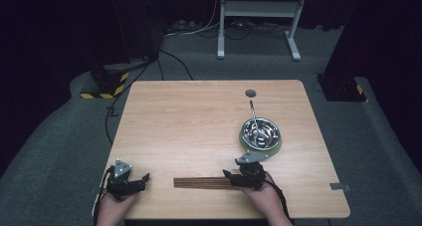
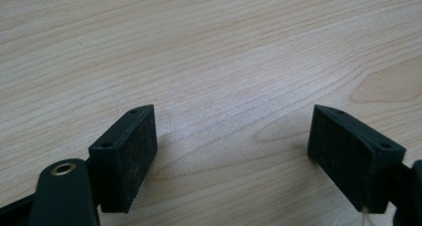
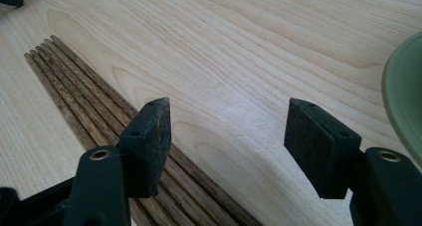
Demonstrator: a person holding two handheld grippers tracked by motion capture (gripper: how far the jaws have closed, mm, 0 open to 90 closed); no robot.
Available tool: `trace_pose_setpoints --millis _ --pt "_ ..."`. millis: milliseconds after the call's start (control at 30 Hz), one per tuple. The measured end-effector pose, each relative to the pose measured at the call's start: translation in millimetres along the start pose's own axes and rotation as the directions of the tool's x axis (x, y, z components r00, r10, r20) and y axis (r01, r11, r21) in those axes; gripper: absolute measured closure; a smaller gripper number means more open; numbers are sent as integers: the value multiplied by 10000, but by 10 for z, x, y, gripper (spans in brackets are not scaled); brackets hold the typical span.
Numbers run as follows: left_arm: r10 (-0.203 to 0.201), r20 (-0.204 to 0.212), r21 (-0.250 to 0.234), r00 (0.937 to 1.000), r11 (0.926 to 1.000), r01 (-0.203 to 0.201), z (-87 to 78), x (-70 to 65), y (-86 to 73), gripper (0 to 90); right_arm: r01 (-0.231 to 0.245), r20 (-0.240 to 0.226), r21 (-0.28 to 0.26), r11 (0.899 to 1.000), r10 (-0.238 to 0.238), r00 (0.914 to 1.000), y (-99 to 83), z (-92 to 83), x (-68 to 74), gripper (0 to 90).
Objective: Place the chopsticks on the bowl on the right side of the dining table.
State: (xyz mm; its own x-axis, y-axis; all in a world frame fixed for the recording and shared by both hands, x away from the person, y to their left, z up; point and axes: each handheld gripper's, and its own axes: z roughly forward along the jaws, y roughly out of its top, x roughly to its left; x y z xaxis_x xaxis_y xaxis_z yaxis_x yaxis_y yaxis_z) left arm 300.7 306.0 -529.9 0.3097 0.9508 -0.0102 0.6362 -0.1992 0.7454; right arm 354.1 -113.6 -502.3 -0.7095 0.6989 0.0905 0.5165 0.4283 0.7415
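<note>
**Right gripper poised over a bundle of dark wooden sticks**

A person sits at the near edge of a pale wooden table (image 1: pixel 199 116), a gripper in each hand. The right gripper (image 1: pixel 238 178) sits low over the right end of a bundle of dark wooden sticks (image 1: pixel 204 182) that lies flat near the front edge, running left to right. In the right gripper view the sticks (image 3: pixel 89 109) run away from the camera side by side, touching one another, and pass under the left-hand jaw; the other jaw stands over bare wood. The jaws are apart with only table showing in the gap between them, and neither pad presses on the sticks that I can see.

The left gripper (image 1: pixel 142 178) rests near the front left corner, well apart from the left end of the bundle. Its own view shows both black jaws spread wide over plain wood grain (image 2: pixel 219 61), holding nothing.

Just beyond the right hand stands a shiny metal bowl (image 1: pixel 260 132) set on a pale green plate (image 1: pixel 274 149), with a metal handle (image 1: pixel 253 111) sticking up and away out of it. The plate's rim (image 3: pixel 403 101) shows at the edge of the right gripper view, near that gripper. Behind the bowl a small grey round cap (image 1: pixel 250 93) is set into the tabletop
</note>
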Motion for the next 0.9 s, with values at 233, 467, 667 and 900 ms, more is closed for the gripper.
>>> trace_pose_setpoints --millis 233,467,667,900 --pt "9 58 -15 10000 10000 -9 2 6 1 196 482 87 630 9968 -489 9988 -26 59 15 347" --pt "11 64 -14 10000 10000 -11 3 6 2 197 685 234 736 9949 -704 9972 -42 99 37 344" --pt "14 63 -15 10000 10000 -14 3 6 2 197 624 325 805 9948 -652 9973 -52 113 24 346" --pt "11 63 -12 10000 10000 -11 3 6 2 197 536 460 768 9956 -572 9973 -56 111 12 348"
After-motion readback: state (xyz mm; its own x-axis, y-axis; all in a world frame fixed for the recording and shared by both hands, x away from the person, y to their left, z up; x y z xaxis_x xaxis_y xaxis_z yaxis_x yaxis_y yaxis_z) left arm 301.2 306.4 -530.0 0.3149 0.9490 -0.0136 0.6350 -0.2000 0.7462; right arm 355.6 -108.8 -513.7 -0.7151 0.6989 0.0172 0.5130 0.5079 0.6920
